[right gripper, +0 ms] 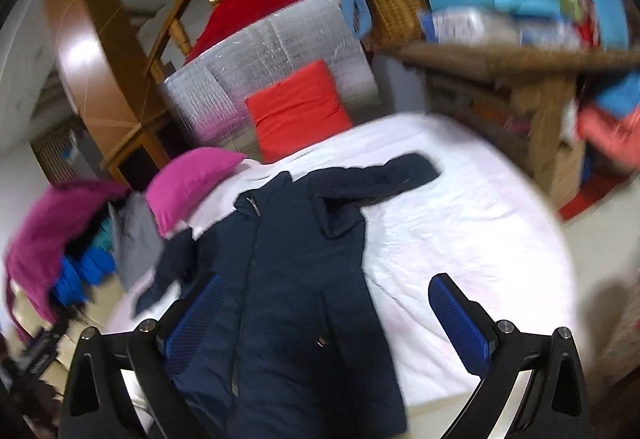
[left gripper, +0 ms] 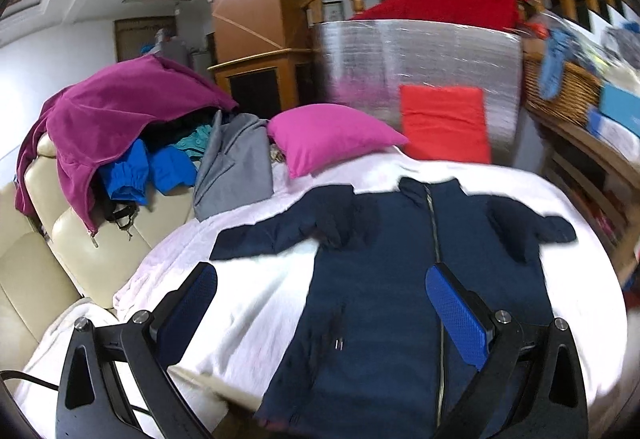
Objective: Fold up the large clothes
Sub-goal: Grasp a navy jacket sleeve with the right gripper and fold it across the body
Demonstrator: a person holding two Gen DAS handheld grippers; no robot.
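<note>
Left wrist view: the left gripper (left gripper: 320,303) hangs with its blue-padded fingers (left gripper: 456,315) spread wide, empty, above a navy jacket (left gripper: 380,279) lying flat, zipped, sleeves out, on a white sheet (left gripper: 248,291); its zip runs just inside the right-hand finger. The right gripper (right gripper: 324,311) is likewise wide open and empty, its left-hand finger over the jacket, though blur softens this view.
</note>
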